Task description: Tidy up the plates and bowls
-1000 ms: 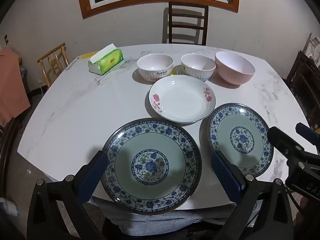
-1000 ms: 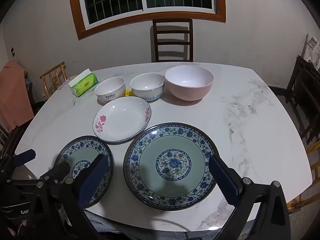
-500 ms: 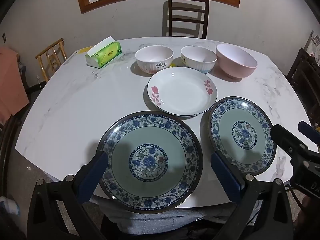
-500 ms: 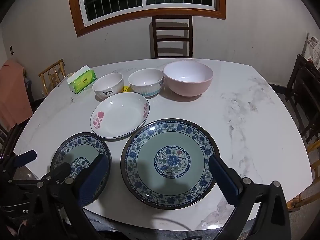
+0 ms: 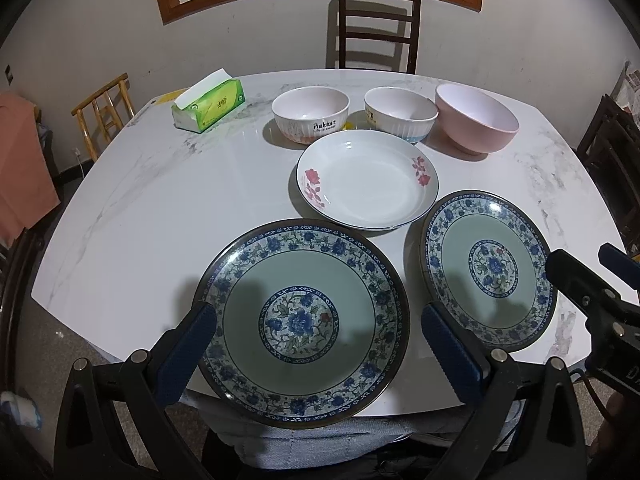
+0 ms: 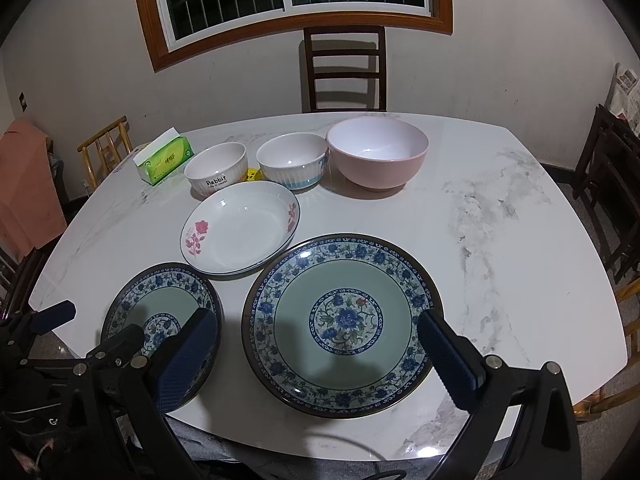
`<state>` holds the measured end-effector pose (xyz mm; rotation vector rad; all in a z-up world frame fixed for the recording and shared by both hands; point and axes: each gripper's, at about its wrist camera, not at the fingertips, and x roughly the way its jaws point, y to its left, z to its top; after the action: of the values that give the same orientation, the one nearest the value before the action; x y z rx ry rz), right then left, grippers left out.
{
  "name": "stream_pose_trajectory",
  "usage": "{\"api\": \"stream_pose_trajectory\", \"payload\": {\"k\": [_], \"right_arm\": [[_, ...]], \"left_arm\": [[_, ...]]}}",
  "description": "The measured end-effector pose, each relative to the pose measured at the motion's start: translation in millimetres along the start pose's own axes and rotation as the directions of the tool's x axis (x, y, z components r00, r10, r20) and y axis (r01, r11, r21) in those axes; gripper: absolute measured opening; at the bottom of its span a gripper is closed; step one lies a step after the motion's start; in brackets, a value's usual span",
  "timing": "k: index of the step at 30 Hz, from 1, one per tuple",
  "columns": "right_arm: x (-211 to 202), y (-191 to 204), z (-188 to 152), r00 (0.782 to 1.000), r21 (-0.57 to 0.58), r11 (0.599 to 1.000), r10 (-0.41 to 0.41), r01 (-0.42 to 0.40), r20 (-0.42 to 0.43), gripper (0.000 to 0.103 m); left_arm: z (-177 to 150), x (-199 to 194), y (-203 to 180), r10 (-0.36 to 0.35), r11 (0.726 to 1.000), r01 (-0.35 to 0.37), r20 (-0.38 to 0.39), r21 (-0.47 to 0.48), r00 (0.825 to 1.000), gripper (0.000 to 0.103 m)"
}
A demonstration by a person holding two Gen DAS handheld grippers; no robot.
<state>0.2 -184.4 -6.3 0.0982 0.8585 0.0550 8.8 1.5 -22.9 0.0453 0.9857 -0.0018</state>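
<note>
Nothing is stacked yet: both the left gripper (image 5: 316, 340) and the right gripper (image 6: 318, 340) hang with jaws spread and empty at the bottom of their frames, each over a blue-patterned plate, so this looks like the approach before a first pick. The left plate (image 5: 302, 302) and right plate (image 6: 342, 326) lie flat near the table (image 6: 520, 240) edge, so the next move likely needs a finger slipped under a rim. The flowered white dish (image 5: 366, 178) sits just behind, nearly touching both; three bowls, white (image 5: 310, 114), ribbed (image 5: 400, 114) and pink (image 5: 476, 118), line the upper middle, a tissue box (image 5: 208, 106) at upper left.
</note>
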Motion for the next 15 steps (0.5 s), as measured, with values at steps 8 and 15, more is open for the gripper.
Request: {"api": "stream_pose_trajectory", "payload": {"k": [8,15], "right_arm": [[0.0,-0.4,0.3,1.000,0.000,1.000,0.000,0.000,-0.001,0.103],[0.8,-0.3,0.4,1.000,0.000,1.000,0.002,-0.002,-0.006,0.103]], "left_arm": [[0.1,0.3,-0.5,0.001,1.000,-0.001,0.000,0.001,1.000,0.102],[0.2,0.6,-0.1,0.001,1.000,-0.001,-0.002,0.003,1.000,0.102]]}}
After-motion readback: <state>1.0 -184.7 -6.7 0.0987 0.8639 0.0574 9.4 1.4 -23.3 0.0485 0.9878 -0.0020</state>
